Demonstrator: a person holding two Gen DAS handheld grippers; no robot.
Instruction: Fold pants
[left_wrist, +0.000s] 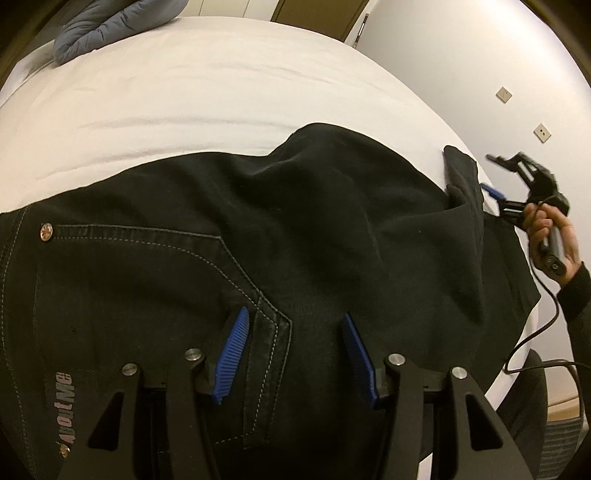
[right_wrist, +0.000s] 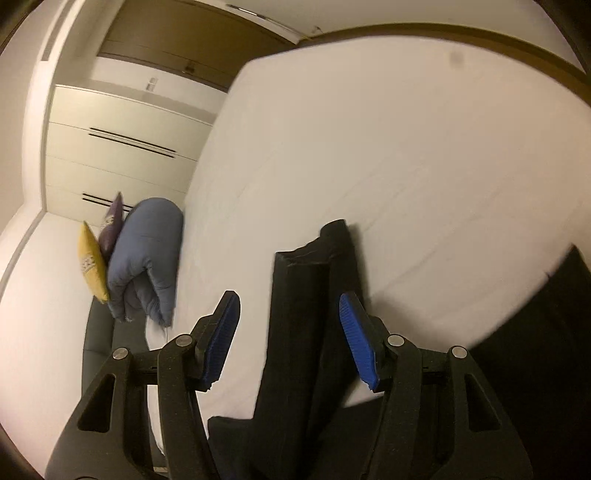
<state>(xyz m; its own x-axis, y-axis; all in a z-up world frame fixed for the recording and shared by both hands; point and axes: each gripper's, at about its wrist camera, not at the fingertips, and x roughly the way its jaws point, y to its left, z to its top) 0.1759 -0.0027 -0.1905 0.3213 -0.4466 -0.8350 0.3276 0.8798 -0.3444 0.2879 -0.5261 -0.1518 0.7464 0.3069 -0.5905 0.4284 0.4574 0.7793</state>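
Black pants (left_wrist: 295, 229) with grey stitching lie spread on the white bed (left_wrist: 207, 96). My left gripper (left_wrist: 293, 332) is open, hovering over the back pocket area near the waistband. My right gripper (right_wrist: 290, 317) is open over a folded leg end (right_wrist: 314, 266) that lies between its blue fingers. In the left wrist view the right gripper (left_wrist: 491, 184) sits at the leg end (left_wrist: 461, 173) at the bed's right edge, held by a hand.
A folded blue-grey blanket (right_wrist: 146, 258) lies at the far end of the bed, also in the left wrist view (left_wrist: 110, 26). Yellow (right_wrist: 90, 262) and purple (right_wrist: 110, 225) cushions stand behind it. A cable (left_wrist: 535, 332) hangs from the right gripper. A white wall runs along the bed's right side.
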